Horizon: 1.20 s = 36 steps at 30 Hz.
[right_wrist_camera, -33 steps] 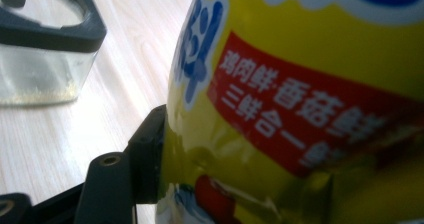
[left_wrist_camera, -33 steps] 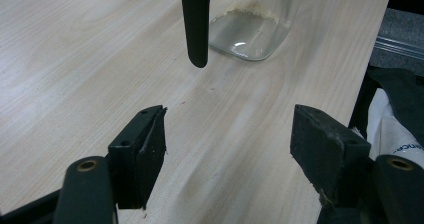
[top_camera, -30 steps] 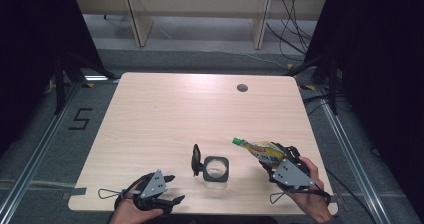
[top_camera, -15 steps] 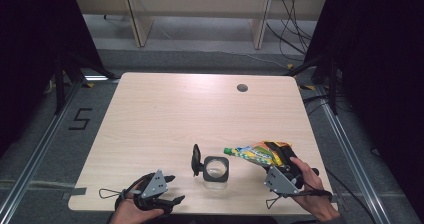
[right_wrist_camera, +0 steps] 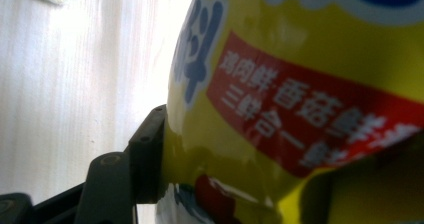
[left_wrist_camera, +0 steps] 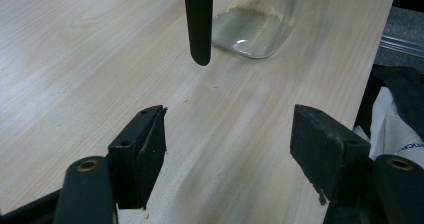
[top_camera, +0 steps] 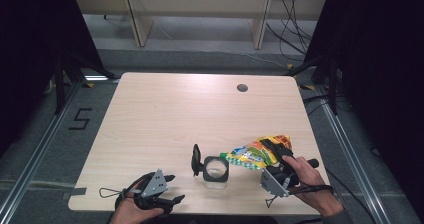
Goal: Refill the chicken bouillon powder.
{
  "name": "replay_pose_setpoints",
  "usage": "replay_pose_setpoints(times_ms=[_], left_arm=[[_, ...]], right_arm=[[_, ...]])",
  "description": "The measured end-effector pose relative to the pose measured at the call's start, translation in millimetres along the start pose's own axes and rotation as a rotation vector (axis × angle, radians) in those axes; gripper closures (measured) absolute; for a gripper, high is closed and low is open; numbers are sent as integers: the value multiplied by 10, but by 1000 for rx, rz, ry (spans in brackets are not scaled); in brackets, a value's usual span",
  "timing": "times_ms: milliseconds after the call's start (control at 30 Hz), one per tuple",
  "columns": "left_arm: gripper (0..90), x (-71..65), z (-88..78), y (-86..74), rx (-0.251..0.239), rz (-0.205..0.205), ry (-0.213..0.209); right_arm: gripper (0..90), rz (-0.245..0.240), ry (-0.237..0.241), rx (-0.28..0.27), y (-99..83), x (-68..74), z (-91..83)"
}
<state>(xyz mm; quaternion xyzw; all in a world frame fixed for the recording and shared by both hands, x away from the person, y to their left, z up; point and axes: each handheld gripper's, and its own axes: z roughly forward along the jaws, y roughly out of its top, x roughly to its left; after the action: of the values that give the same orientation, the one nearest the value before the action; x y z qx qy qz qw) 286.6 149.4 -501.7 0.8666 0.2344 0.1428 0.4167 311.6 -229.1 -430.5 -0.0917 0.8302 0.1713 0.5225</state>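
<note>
A yellow snack bag hangs tipped toward a square glass jar near the front edge of a pale wooden table, clamped in the right gripper of a person working with a two-jaw tool in each hand. Over the past second the bag has swung from lying off to the jar's right, its green end pointing away up the table, to leaning with its lower end right at the jar's rim, seen from above. The jar's black lid stands flipped up on its left side, leaving the mouth clear. From the right gripper view the printed bag bulges between the jaws, the one visible pad pressed into the foil; the jaws sit fairly wide because the packet is plump. The left gripper rests at the near left corner of the table, jaws spread with nothing between them; its own view looks past the two pads at bare wood, the hanging lid and the base of the jar, where a thin line of pale crumbs already sits. The shift suggests the pour is being lined up: the bag's end appears to have arrived over the opening, and a further tilt would likely send the contents in. Whether that end is torn open cannot be made out.
</note>
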Motion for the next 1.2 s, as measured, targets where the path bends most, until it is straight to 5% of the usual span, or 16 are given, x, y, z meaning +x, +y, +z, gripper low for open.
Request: replay_pose_setpoints(times_ms=[33, 67, 100, 167, 500, 567, 867, 1100, 1167, 1200], left_arm=[[300, -10, 12, -3, -21, -14, -6], [300, -6, 5, 3, -9, -10, 0], [300, -11, 12, 2, -15, -19, 0], [300, -13, 18, 4, -18, -18, -5], [301, -10, 2, 5, -14, -16, -7], [301, -7, 3, 6, -13, -13, -5], [301, -6, 12, -2, -20, -8, -1], [300, -13, 4, 2, -17, -16, -1], [300, -11, 10, -1, -24, -14, -2], [301, -9, 3, 3, -14, -11, -5]], right_arm=[[386, -72, -12, -5, 15, -46, -2], [386, -16, -16, 19, 8, 4, -9], [386, -157, -30, 15, 38, -68, 7], [386, -124, -19, 41, 33, -56, 9], [387, -225, -9, 20, 83, -117, -1], [387, -188, -8, 42, 84, -82, -15], [388, -343, -21, 31, 215, -31, 17], [389, -376, -24, 49, 260, 24, 36], [390, -349, -11, 64, 250, 51, 41], [389, -400, -22, 44, 265, 25, 49]])
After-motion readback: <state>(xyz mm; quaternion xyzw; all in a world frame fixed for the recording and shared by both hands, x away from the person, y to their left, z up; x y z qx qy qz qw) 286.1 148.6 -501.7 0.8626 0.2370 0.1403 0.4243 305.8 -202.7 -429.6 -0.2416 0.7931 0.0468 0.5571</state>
